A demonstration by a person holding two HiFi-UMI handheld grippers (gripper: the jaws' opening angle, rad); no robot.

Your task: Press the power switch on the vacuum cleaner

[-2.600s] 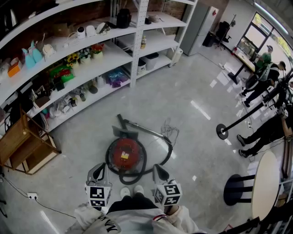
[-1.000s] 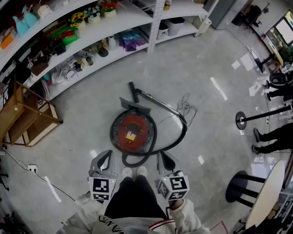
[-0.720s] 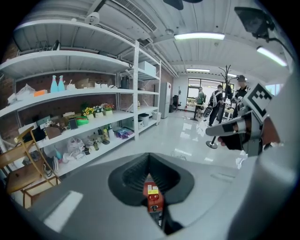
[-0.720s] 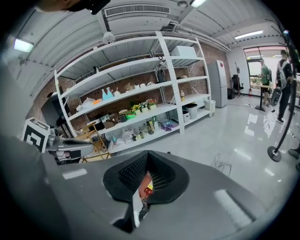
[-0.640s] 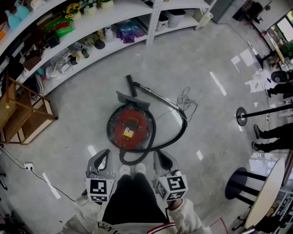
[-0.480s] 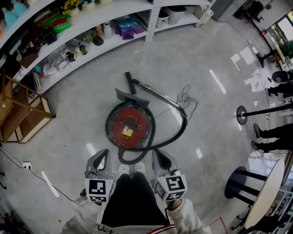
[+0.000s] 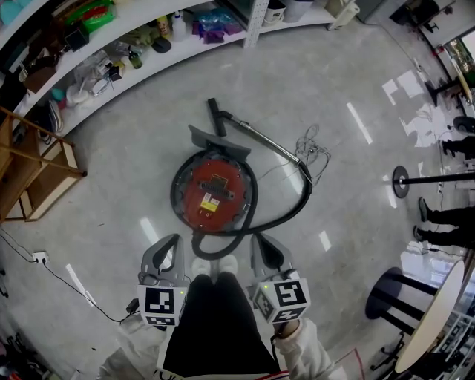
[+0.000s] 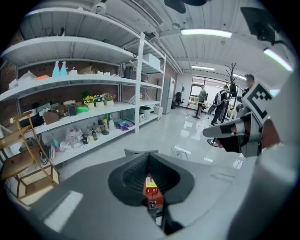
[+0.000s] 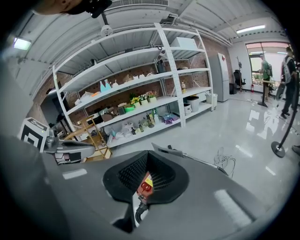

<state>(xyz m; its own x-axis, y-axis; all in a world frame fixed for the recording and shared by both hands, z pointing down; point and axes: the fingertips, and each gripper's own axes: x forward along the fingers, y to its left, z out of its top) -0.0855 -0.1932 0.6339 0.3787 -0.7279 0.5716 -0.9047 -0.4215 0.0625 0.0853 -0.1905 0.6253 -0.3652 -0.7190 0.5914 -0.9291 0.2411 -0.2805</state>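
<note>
Vacuum cleaner (image 7: 213, 194): red round canister on the floor, centre of the head view, black hose (image 7: 295, 210) looped around it.
Left gripper (image 7: 172, 242): below-left of the canister, jaws together, nothing held, apart from it.
Right gripper (image 7: 260, 242): below-right, jaws together, nothing held, near the hose.
Shelving (image 7: 254, 13): along the upper edge.

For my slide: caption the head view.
Left gripper and right gripper, both shut, held short of round red vacuum cleaner.
</note>
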